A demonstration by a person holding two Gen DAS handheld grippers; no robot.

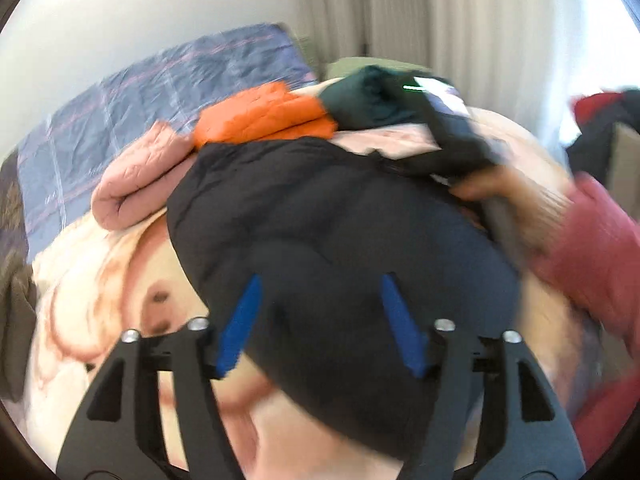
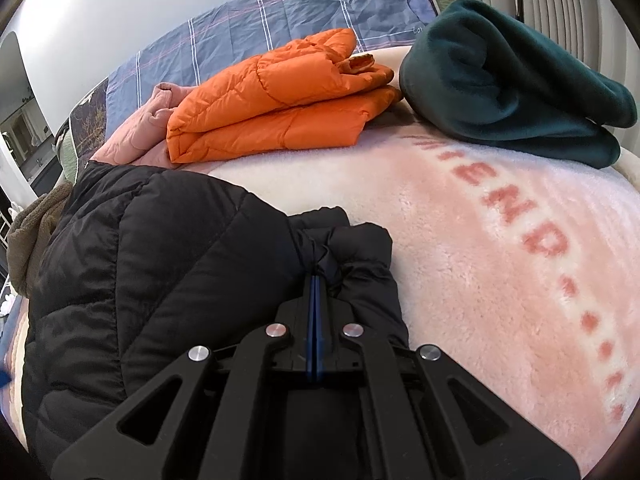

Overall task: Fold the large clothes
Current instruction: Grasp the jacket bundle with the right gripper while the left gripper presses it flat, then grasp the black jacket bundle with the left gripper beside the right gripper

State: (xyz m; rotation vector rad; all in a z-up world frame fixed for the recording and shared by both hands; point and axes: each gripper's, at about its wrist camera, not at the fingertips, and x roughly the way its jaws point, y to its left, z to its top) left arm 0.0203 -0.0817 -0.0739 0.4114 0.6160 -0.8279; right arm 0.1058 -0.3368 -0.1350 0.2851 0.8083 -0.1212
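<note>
The black quilted puffer jacket [image 2: 152, 264] lies on the fluffy pink blanket [image 2: 500, 216] of the bed, in the lower left of the right wrist view. The right gripper [image 2: 316, 276] is clenched on a bunched corner of its smooth, puffy fabric, at the lower centre. In the left wrist view the left gripper [image 1: 320, 292] hangs released over the jacket, blue jaws apart, nothing between them; the jacket spreads upward from them. Behind lie a folded orange puffer jacket [image 2: 280, 96] and a rolled dark green fleece [image 2: 512, 80]. The free left hand seems better placed for the next fold.
</note>
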